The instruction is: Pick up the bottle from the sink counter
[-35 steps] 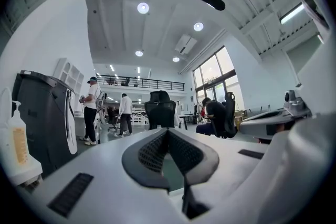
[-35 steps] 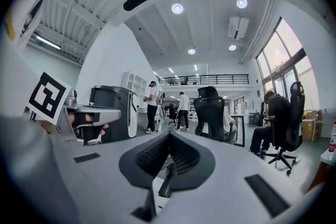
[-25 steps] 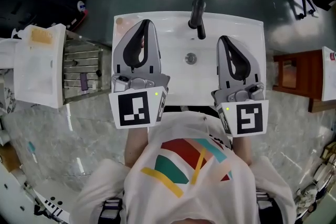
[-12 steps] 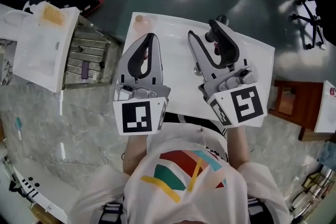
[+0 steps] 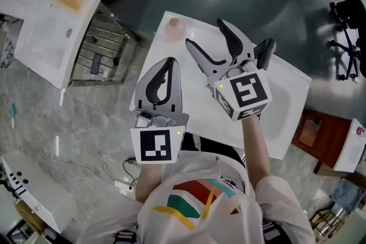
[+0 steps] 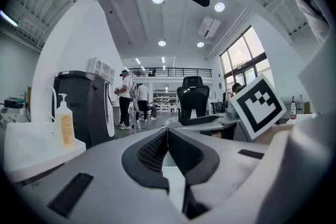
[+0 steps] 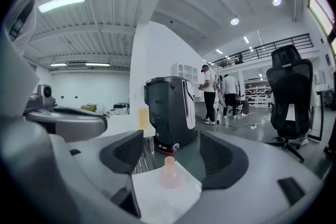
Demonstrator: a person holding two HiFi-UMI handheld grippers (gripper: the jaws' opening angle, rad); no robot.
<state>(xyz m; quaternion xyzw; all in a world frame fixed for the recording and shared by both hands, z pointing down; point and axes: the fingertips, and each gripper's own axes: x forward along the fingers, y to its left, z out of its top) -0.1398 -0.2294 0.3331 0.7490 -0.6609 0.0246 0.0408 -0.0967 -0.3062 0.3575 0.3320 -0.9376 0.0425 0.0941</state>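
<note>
- A white sink surface (image 5: 197, 103) is seen from above. A black faucet (image 5: 266, 52) rises at its far side, on the side of the right hand-held gripper (image 5: 205, 34) away from the bottle.
- The bottle (image 5: 173, 26), small and pale pink, is stood upright on the far left corner of that surface.
- Left of the surface, a metal rack (image 5: 103, 46) is flanked by a second white basin unit (image 5: 46, 37), on which a pump dispenser (image 6: 65, 123) with an orange label is stood.
- Beyond the bottle's corner, a dark machine (image 7: 168, 110) is seen on the floor, with an office chair (image 7: 291, 97) and standing people (image 7: 210, 93) farther back.
- The right hand-held gripper's jaws are spread wide and have just been opening. Nothing is caught between the pads. The bottle is seen ahead of the fingertips, low in the gap, and is untouched.
- The left hand-held gripper (image 5: 167, 66) is held over the near left part of the surface, with its jaws pressed together on nothing.
</note>
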